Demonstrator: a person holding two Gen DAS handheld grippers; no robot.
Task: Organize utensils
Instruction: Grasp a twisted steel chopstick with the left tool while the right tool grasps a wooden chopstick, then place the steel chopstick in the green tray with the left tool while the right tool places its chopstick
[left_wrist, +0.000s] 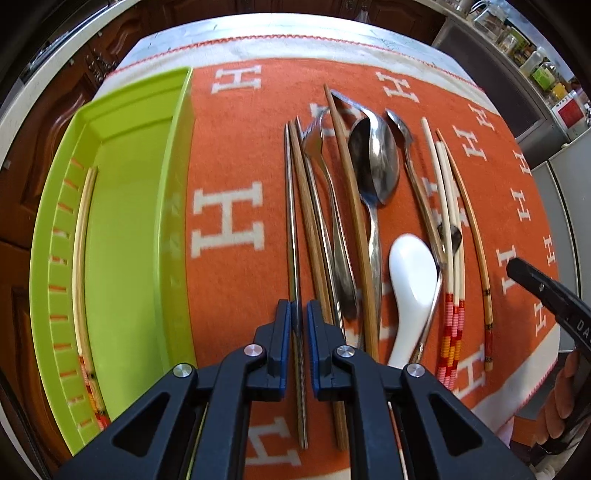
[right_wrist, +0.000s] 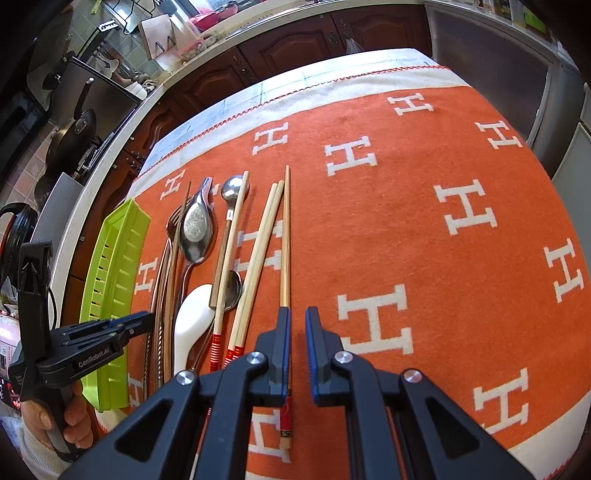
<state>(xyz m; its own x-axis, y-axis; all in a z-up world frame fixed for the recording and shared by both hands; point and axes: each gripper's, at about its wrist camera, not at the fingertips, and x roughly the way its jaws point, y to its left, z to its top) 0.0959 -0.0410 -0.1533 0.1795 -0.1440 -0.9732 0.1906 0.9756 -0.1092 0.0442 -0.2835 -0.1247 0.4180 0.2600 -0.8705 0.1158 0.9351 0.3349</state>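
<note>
A lime green tray (left_wrist: 122, 206) lies at the left of the cloth, with pale red-ended chopsticks (left_wrist: 83, 236) along its left side. My left gripper (left_wrist: 299, 314) is shut on a thin metal chopstick (left_wrist: 291, 206), which runs straight between its pads at the left of the utensil row. Beside it lie brown chopsticks (left_wrist: 306, 206), a fork (left_wrist: 314, 140), a large steel spoon (left_wrist: 376, 162) and a white ceramic spoon (left_wrist: 413, 273). My right gripper (right_wrist: 297, 317) is shut and holds nothing. It hovers just right of a wooden chopstick (right_wrist: 285, 240).
An orange cloth (right_wrist: 424, 221) with white H letters covers the table. Its right half carries no utensils. Dark wooden cabinets and a counter with pans stand beyond the far and left edges. A hand (right_wrist: 74, 417) holds the left gripper (right_wrist: 147, 319) beside the tray (right_wrist: 118, 251).
</note>
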